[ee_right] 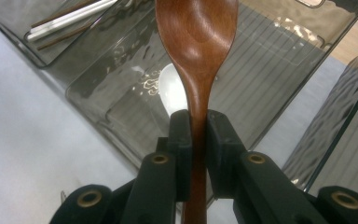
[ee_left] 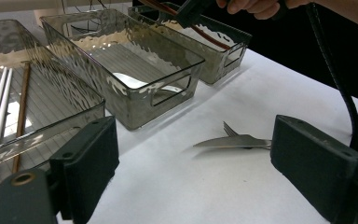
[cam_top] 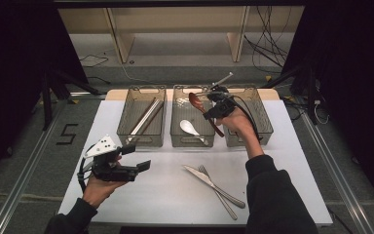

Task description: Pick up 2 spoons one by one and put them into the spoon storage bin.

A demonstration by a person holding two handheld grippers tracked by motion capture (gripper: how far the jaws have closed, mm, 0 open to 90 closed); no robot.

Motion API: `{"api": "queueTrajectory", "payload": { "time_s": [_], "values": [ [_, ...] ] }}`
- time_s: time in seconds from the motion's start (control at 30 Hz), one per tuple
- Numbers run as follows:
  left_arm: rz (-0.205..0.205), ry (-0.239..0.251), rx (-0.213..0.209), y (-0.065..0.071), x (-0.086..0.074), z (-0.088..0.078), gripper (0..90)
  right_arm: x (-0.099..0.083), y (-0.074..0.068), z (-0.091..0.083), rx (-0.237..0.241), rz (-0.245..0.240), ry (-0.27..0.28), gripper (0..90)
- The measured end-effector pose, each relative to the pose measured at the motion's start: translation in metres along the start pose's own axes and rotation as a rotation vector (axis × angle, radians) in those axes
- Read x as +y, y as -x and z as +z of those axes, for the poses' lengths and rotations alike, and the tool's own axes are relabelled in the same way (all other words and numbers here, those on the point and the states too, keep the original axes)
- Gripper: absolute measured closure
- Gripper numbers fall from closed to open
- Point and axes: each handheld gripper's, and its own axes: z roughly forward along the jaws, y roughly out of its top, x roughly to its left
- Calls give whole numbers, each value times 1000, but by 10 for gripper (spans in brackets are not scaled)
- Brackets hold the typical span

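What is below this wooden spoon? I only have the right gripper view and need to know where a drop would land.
Observer: In the high view the right gripper holds the wooden spoon over the middle bin.
Operator: Is anything already in that bin?
Observer: Yes, a white spoon lies on its floor.
Operator: What is the other hand doing?
Observer: The left gripper is over the white table, jaws open, with nothing between them.
Operator: Any cutlery still out?
Observer: A knife and a fork lie crossed on the table, in front of the bins.
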Motion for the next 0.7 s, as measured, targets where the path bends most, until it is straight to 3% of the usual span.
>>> {"api": "queueTrajectory", "payload": {
  "time_s": [0.3,0.7],
  "values": [
    [1,6,-1,1,1,0,145,14,5,7,-18,43,6,819],
    [3,8,-5,1,1,-1,145,27,6,19,-32,64,-13,819]
  ]
}}
